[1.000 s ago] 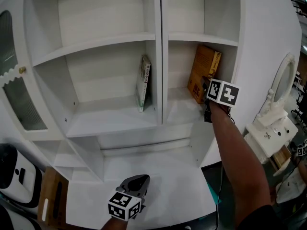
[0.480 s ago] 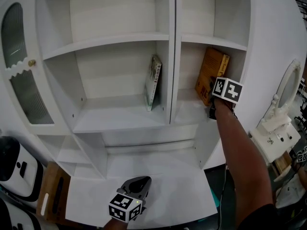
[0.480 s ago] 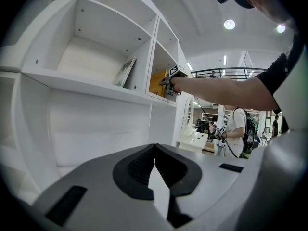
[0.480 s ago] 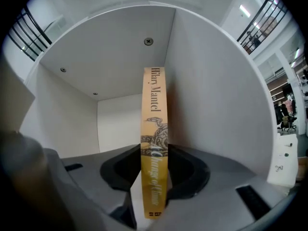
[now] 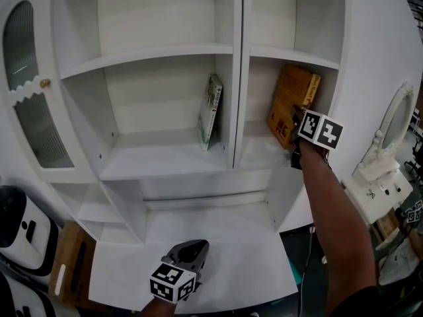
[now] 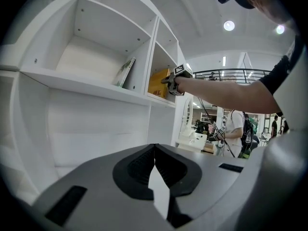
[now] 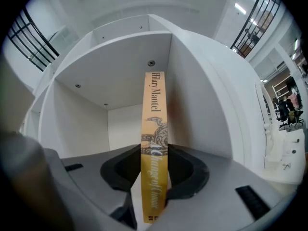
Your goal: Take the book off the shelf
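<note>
An orange book (image 5: 289, 98) leans in the right compartment of the white shelf unit (image 5: 165, 50). My right gripper (image 5: 294, 123) reaches in at its lower spine. In the right gripper view the spine (image 7: 154, 129) stands upright between the two pads, which touch it on both sides while the jaws are closing. A second, green-and-white book (image 5: 211, 109) leans in the left compartment. My left gripper (image 5: 189, 251) hangs low over the white counter (image 5: 231, 243), shut and holding nothing. The left gripper view shows both books (image 6: 125, 72) and the right gripper (image 6: 170, 80) from afar.
A glass-panelled cabinet door (image 5: 30, 104) stands open at the left. A white mirror stand (image 5: 386, 134) sits to the right of the unit. A white device (image 5: 16, 233) and a wooden board (image 5: 69, 259) lie at the lower left. A person (image 6: 236, 129) stands far behind.
The right gripper's jaws have closed in round the orange book's spine, and the book's lower end has shifted slightly outward. The left gripper has stayed put.
</note>
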`<state>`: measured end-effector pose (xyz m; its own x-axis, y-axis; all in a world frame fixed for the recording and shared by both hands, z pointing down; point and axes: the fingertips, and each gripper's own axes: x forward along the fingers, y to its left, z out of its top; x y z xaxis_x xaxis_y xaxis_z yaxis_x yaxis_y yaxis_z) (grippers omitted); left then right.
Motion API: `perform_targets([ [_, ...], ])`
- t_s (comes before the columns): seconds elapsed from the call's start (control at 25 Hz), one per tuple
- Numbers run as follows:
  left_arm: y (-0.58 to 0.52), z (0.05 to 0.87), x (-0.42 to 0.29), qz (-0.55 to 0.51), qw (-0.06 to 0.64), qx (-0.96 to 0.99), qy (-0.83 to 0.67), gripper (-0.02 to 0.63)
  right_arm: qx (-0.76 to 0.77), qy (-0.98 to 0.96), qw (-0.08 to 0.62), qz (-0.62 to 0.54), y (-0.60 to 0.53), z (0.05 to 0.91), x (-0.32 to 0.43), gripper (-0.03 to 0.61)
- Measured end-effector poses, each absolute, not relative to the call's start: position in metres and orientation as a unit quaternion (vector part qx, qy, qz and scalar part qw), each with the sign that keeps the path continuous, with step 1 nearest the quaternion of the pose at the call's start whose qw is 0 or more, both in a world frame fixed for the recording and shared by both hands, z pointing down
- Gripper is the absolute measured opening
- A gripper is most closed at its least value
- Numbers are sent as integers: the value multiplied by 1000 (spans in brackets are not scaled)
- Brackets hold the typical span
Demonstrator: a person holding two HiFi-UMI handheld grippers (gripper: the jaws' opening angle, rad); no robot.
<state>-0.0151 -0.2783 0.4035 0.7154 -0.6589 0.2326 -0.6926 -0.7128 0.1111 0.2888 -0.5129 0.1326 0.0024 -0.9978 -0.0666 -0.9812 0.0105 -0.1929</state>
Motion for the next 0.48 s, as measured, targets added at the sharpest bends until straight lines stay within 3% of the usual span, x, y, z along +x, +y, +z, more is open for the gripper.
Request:
perform_targets([
  [0.48,-281,393,-8,85,82,925,-361,11,-615,770,156,-62,-433,122,259,154],
])
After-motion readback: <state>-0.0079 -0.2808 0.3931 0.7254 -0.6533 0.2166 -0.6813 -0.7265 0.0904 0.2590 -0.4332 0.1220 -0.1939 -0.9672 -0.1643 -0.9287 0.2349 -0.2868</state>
